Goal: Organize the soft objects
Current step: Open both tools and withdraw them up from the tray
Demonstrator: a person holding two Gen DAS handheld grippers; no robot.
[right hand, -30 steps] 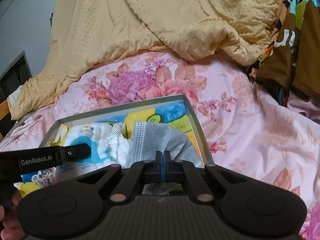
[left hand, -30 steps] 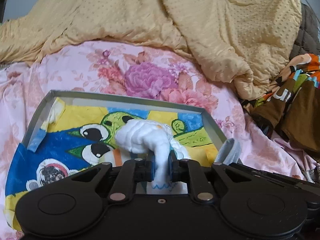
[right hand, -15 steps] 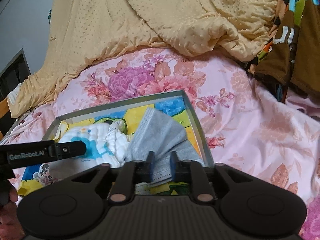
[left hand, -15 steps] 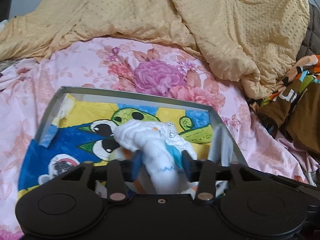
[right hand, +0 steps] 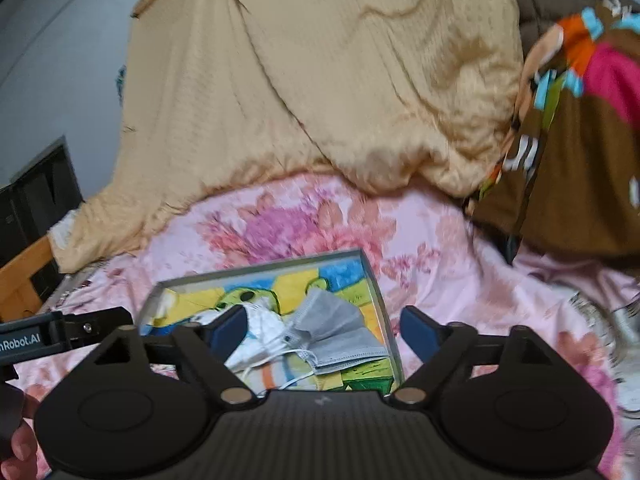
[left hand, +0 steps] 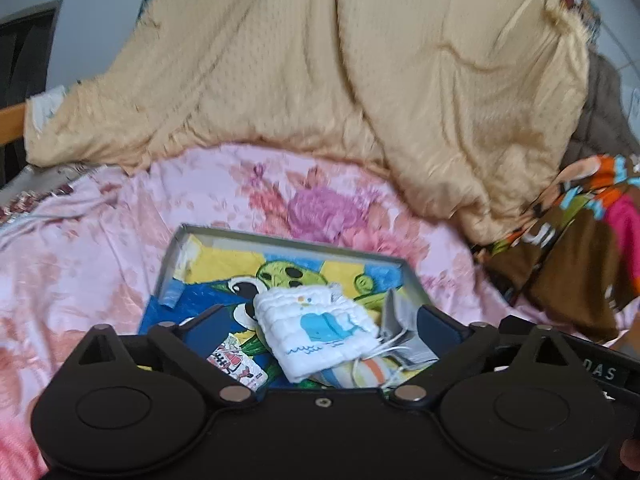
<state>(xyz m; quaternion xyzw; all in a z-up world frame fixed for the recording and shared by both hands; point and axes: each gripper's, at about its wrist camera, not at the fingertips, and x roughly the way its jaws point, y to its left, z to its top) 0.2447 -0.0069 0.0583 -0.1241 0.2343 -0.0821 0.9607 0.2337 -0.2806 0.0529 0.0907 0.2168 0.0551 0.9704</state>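
A grey tray [left hand: 280,239] with a cartoon-print lining lies on the pink floral bedsheet. A folded white cloth with a blue whale print [left hand: 320,330] lies in it, and a grey face mask [right hand: 340,330] lies beside it on the right; the mask's edge shows in the left wrist view [left hand: 394,316]. My left gripper [left hand: 320,326] is open and empty, raised above the cloth. My right gripper [right hand: 322,326] is open and empty, raised above the mask. The tray also shows in the right wrist view [right hand: 372,280].
A rumpled tan blanket [left hand: 360,80] is heaped at the back of the bed. A brown patterned garment [left hand: 580,248] lies at the right. The left gripper's arm [right hand: 64,334] shows at the left of the right wrist view. A wooden frame [right hand: 24,276] stands at the far left.
Both grippers have opened wide and pulled back and up from the tray. The white cloth and the grey mask were let go and now lie in the tray.
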